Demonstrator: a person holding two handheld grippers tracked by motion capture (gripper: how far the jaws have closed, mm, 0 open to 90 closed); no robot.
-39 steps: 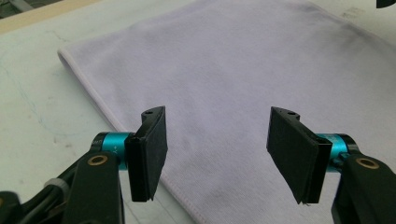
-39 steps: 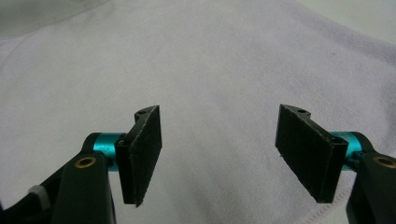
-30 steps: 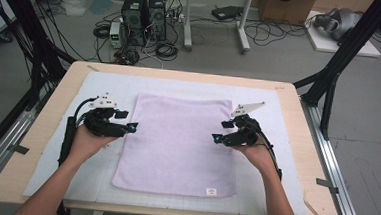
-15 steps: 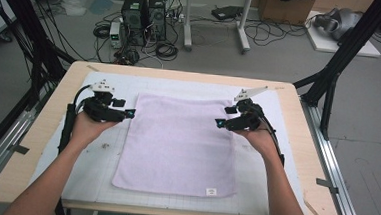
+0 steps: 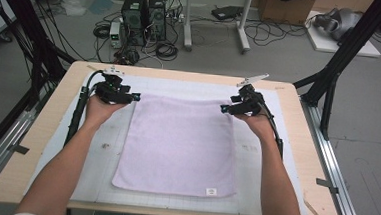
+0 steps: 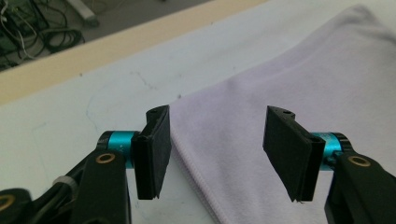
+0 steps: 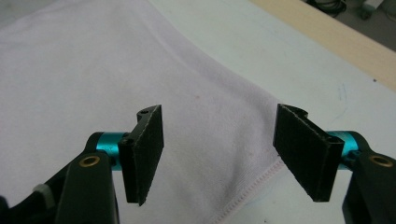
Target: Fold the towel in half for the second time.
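Observation:
A lavender towel (image 5: 179,142) lies flat on the white mat (image 5: 255,156). My left gripper (image 5: 129,96) hovers at the towel's far left corner, my right gripper (image 5: 223,108) at its far right corner. In the left gripper view the left gripper (image 6: 217,149) stands open, its jaws have just been closing a little, and the towel's edge (image 6: 243,116) lies beneath the gap without either pad pressing it. In the right gripper view the right gripper (image 7: 217,154) is open above the towel's hemmed corner (image 7: 233,140), clear of the cloth.
The mat covers a wooden table (image 5: 36,143) with a bare rim all round. A small white label (image 5: 211,191) marks the towel's near edge. Beyond the far edge, computer towers (image 5: 144,14) and cables sit on the floor. Black frame legs (image 5: 330,81) stand at the right.
Both hands have slid away from the person along the towel's sides, from its upper middle to its two far corners. The towel has not shifted.

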